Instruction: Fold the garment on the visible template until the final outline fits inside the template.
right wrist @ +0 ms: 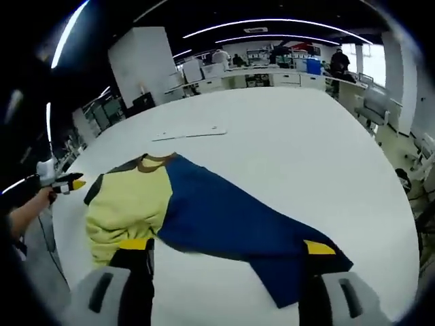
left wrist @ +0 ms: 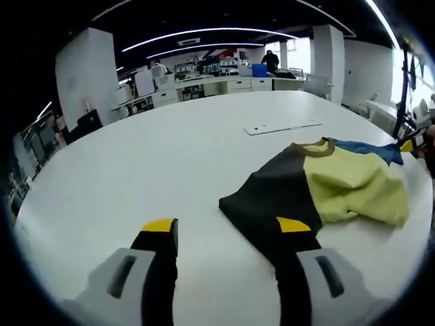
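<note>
While both claws gape, garment [right wrist: 204,210] rumpled, white table [left wrist: 170,149]

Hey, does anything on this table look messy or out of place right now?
Yes. The garment lies rumpled and skewed on the table, its yellow part bunched in folds. The flat white template sits apart beyond it, so the garment isn't on it.

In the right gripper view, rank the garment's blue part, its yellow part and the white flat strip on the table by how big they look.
1. blue part
2. yellow part
3. white flat strip, though it lies farther from the camera, so its true size is unsure.
</note>
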`<action>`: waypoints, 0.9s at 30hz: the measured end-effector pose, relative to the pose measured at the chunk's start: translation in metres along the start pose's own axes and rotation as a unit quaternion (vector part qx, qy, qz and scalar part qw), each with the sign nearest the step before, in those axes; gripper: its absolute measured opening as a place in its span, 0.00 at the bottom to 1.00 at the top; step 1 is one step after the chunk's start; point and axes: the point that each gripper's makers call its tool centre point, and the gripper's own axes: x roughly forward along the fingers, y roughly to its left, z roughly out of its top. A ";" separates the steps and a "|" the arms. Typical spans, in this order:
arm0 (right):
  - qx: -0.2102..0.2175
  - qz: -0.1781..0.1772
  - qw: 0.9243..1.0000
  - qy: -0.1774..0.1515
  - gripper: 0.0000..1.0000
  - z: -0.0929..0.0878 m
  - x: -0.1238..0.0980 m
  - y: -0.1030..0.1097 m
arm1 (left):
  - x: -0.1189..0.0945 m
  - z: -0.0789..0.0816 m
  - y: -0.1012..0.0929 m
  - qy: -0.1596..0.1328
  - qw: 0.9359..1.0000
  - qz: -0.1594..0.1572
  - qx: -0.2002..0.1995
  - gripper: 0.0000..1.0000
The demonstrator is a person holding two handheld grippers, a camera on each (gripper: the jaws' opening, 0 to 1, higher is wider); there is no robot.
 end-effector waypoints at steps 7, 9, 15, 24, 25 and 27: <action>-0.029 0.037 0.999 0.001 0.99 -0.008 0.004 0.031 | -0.013 0.002 -0.014 -0.019 0.999 -0.031 0.001 0.76; -0.042 0.051 0.998 -0.001 0.99 -0.008 0.005 0.043 | -0.018 0.002 -0.018 -0.023 0.999 -0.036 0.001 0.80; -0.060 0.115 0.992 0.002 0.99 -0.007 0.007 0.078 | -0.029 -0.003 -0.033 -0.028 0.998 -0.058 0.007 0.89; -0.141 0.205 0.968 0.009 0.98 -0.017 0.004 0.156 | -0.054 -0.001 -0.055 -0.053 0.995 -0.082 0.009 0.98; -0.149 0.213 0.966 0.011 0.97 -0.019 0.004 0.162 | -0.056 0.000 -0.057 -0.055 0.995 -0.085 0.010 0.99; -0.161 0.223 0.961 0.015 0.96 -0.023 0.005 0.173 | -0.060 0.001 -0.061 -0.057 0.994 -0.091 0.015 0.99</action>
